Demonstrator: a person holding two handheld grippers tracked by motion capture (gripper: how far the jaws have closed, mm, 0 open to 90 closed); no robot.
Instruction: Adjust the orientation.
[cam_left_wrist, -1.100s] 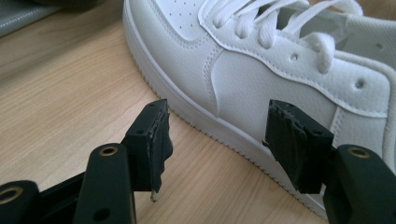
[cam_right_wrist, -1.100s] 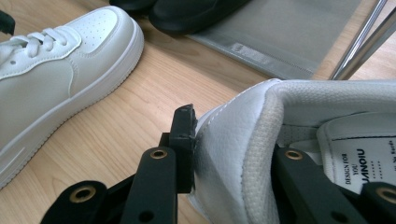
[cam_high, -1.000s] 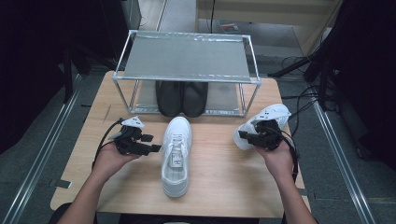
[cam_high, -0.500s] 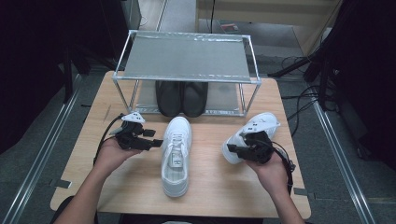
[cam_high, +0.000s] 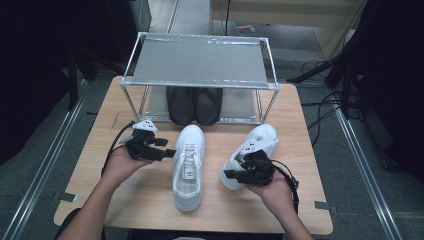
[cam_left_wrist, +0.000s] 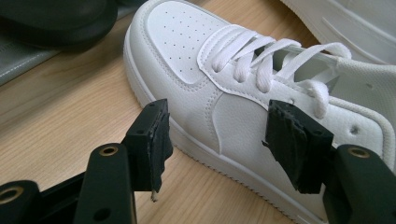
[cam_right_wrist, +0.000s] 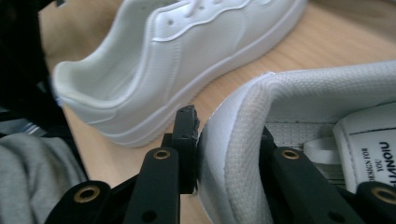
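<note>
right sneaker (cam_high: 251, 152) heel collar pinched, right tongs (cam_high: 236, 174)

My left gripper (cam_high: 148, 145) was black, with a pale grey three-cornered plate on top and a black cable looping off it; its fingers (cam_left_wrist: 152, 142) wore ragged black pads, brass-ringed screw holes behind them; my right gripper (cam_high: 247, 171) was black too, cable trailing; my forearms were bare; grey cloth showed in the right gripper view.

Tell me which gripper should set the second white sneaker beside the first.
Right. The right gripper already clamps the second sneaker's collar; the left gripper is open beside the first sneaker.
</note>
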